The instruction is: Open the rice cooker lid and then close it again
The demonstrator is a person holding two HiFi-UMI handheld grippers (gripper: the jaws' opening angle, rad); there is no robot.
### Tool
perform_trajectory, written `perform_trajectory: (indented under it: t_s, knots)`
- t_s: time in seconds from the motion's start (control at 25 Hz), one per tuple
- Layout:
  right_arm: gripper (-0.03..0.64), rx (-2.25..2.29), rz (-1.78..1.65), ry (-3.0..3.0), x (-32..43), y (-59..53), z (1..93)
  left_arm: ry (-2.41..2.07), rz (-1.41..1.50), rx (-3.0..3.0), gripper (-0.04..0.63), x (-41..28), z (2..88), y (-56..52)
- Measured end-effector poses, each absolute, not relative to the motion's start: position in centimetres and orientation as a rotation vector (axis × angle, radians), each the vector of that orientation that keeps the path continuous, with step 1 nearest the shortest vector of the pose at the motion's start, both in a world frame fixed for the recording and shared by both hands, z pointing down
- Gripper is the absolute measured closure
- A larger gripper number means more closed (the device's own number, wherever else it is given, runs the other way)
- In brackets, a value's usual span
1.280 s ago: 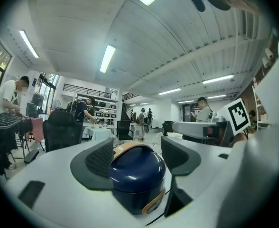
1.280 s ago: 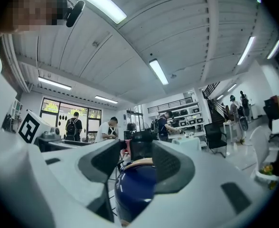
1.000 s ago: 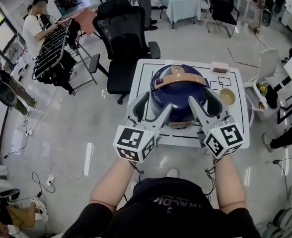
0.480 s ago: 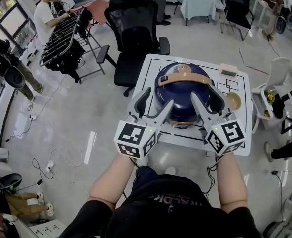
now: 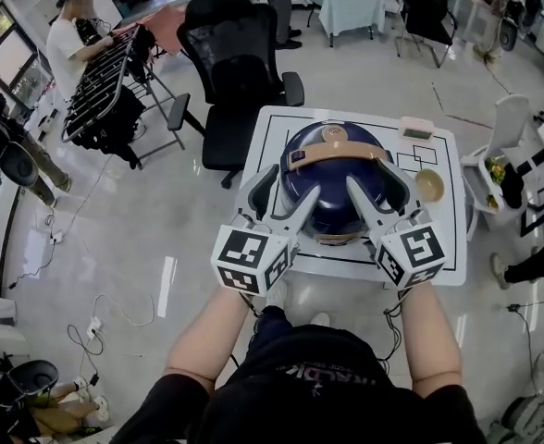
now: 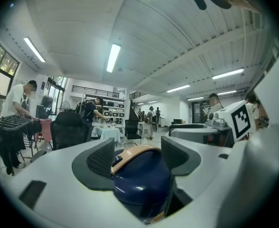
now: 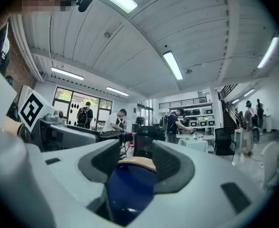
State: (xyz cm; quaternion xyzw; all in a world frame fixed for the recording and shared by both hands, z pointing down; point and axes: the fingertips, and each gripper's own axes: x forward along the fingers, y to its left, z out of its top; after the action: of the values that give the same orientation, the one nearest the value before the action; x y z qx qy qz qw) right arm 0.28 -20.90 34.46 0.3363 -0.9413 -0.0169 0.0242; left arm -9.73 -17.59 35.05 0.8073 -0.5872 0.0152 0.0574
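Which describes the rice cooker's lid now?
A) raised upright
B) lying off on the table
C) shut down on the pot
C: the head view shows the blue rice cooker as one whole dome, its tan handle lying across the top.

The head view sits above the person and faces steeply down and forward, far enough back to hold the whole tabletop (image 5: 438,248), the rice cooker (image 5: 332,202), the left gripper (image 5: 293,188), the right gripper (image 5: 376,178) and much floor beyond. The left gripper view rides low behind its 2 fingers (image 6: 101,158) and faces level. It is so near that the rice cooker fills the gap between them, and ceiling takes the upper half. The right gripper view is set the same way. All 3 views share the rice cooker and the black chair (image 5: 240,63) behind it. Each gripper view catches the other gripper's marker cube (image 6: 239,120) at its edge.
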Motion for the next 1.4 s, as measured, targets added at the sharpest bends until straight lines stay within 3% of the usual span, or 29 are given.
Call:
perform_trajectory:
  t_s: [0.48, 1.0, 1.24, 1.4]
  knots:
    - [0.417, 1.093, -0.329, -2.643, -2.6, -23.8, 37.0, -1.637, 0.081, 2.513, 0.348, -12.6, 36.3, -21.3]
    - [0.417, 0.908, -0.843, -2.093, -5.5, -26.1, 41.1, -1.45, 0.225, 2.594, 0.36, -13.3, 39.3, -24.9]
    - [0.417, 0.863, -0.912, -1.971, -6.0, -27.3, 42.6, -1.383, 0.256, 2.622, 0.442, -13.4, 40.3, -26.1]
    - [0.417, 0.852, -0.933, -1.928, -6.4, -27.9, 42.8, -1.348, 0.259, 2.64, 0.538, -13.6, 40.5, -26.8]
